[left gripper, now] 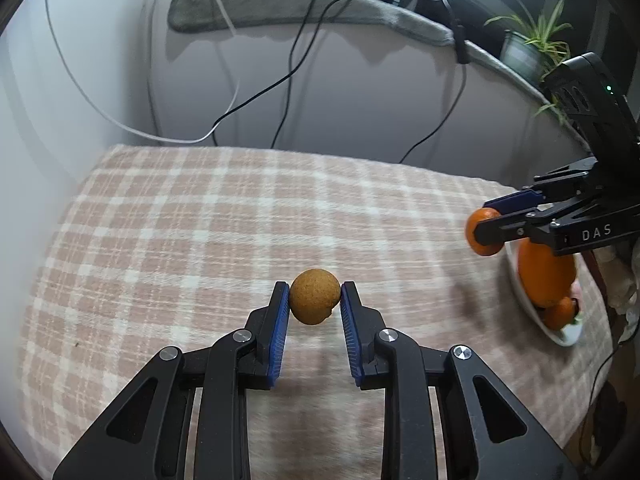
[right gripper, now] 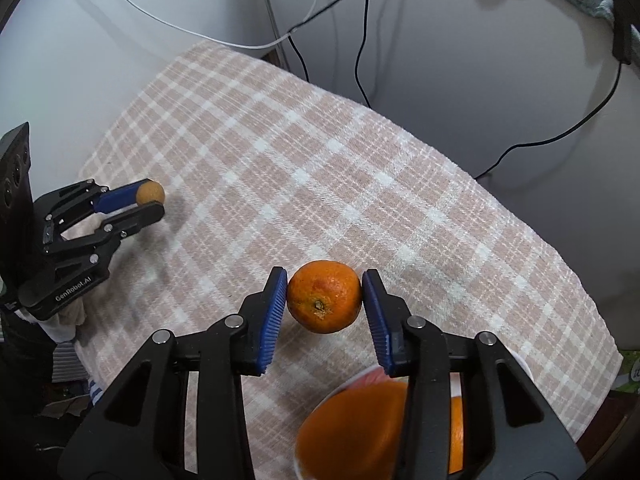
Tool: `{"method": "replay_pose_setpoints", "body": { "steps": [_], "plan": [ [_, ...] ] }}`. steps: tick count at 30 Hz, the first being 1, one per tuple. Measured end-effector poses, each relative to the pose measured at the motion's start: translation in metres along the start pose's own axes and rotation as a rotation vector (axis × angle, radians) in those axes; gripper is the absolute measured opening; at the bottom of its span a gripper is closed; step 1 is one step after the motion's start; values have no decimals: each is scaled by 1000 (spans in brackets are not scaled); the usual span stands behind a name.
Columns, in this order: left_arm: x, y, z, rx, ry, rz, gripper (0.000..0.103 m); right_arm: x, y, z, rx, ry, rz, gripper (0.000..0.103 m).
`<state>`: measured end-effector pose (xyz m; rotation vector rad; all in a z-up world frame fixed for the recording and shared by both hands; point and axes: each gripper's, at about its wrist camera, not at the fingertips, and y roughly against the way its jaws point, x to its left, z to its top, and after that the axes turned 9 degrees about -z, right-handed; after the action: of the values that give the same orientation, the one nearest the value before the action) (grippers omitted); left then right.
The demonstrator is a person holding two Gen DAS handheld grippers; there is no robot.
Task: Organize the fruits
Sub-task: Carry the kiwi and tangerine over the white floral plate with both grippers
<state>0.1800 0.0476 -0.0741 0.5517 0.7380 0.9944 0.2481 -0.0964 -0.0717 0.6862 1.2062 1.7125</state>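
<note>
We've got two fruits in the air at once. The small brown, rough-skinned round fruit (left gripper: 315, 297) sits pinched between the blue pads (left gripper: 280, 332) of our left gripper (left gripper: 315, 300), right at the fingertips, clear of the checked tablecloth (left gripper: 200, 220) with its shadow lying on the cloth below. From the right wrist view we see that same gripper (right gripper: 150, 202) at the table's left edge, fingers reaching out over the cloth and tilted downward, the little fruit (right gripper: 150, 193) clamped at the very tips.

Over on the other side, our right gripper (right gripper: 325, 300) squeezes a mandarin (right gripper: 324, 302) across its middle, stem end facing the camera, both blue pads (right gripper: 272, 320) pressed to the peel. It points steeply down at the table. Directly beneath and nearer the camera sits a white bowl (right gripper: 352, 380), blurred, with a large orange (right gripper: 356, 428) in it.

From the left wrist view, the right gripper (left gripper: 486, 228) comes in from the right edge, the mandarin (left gripper: 480, 236) held just beside the white bowl (left gripper: 560, 334), above the cloth. That bowl holds the large orange (left gripper: 544, 276) and a smaller orange fruit (left gripper: 560, 312) below it.

Behind the table, black and white cables (left gripper: 288, 80) hang down a pale wall, and a potted plant (left gripper: 532, 44) stands at the upper right.
</note>
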Motion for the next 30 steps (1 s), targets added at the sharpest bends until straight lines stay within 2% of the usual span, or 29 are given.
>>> {"method": "replay_pose_setpoints", "body": {
  "steps": [11,18,30],
  "plan": [
    [-50,18,-1,-37,-63,-65,24,-12,53,-25,-117,-49,19,41],
    [-86,20,-6,-40,-104,-122,24,-43,81,-51,-176,-123,18,41],
    [-147,11,-16,-22,-170,-212,24,-93,87,-91,-208,-234,9,41]
  ]
}}
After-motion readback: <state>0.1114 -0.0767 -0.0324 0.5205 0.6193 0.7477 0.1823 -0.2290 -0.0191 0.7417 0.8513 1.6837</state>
